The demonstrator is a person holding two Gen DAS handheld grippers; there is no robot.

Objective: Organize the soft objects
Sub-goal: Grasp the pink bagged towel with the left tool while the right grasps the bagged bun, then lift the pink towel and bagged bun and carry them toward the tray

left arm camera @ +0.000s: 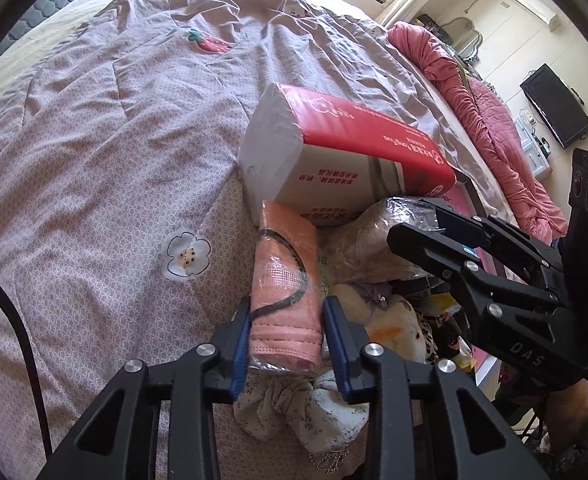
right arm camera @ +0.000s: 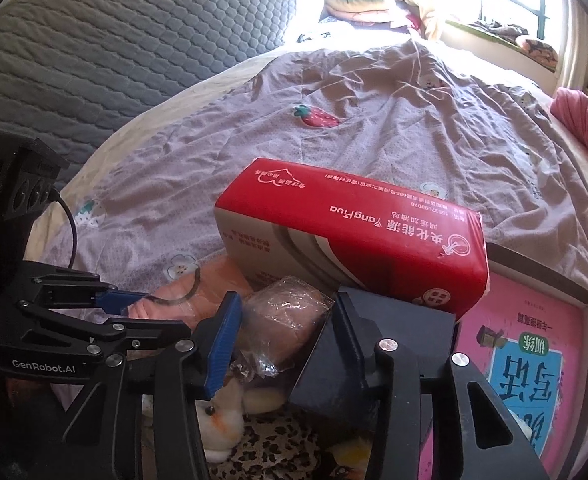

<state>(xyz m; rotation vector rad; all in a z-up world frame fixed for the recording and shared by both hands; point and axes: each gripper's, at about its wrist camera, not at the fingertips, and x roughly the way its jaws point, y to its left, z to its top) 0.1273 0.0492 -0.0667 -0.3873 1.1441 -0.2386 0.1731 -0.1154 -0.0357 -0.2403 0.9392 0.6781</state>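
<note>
My left gripper [left arm camera: 286, 344] is shut on a pink towel wrapped in clear plastic [left arm camera: 283, 280], which lies on the bed; it also shows in the right wrist view [right arm camera: 181, 300]. My right gripper [right arm camera: 283, 334] is shut on a brown plastic-wrapped bundle [right arm camera: 289, 316], also seen in the left wrist view [left arm camera: 368, 240]. A red and white tissue pack [left arm camera: 334, 152] leans just behind both, also in the right wrist view [right arm camera: 350, 232]. A white plush toy [right arm camera: 223, 416] and leopard-print cloth [right arm camera: 269, 452] lie under the right gripper.
A floral white cloth [left arm camera: 302, 412] lies under my left gripper. A pink book in a dark tray [right arm camera: 534, 364] is at right. The lilac quilt [left arm camera: 113, 140] covers the bed, a pink blanket [left arm camera: 474, 92] runs along its far edge, and a grey headboard [right arm camera: 113, 40] stands behind.
</note>
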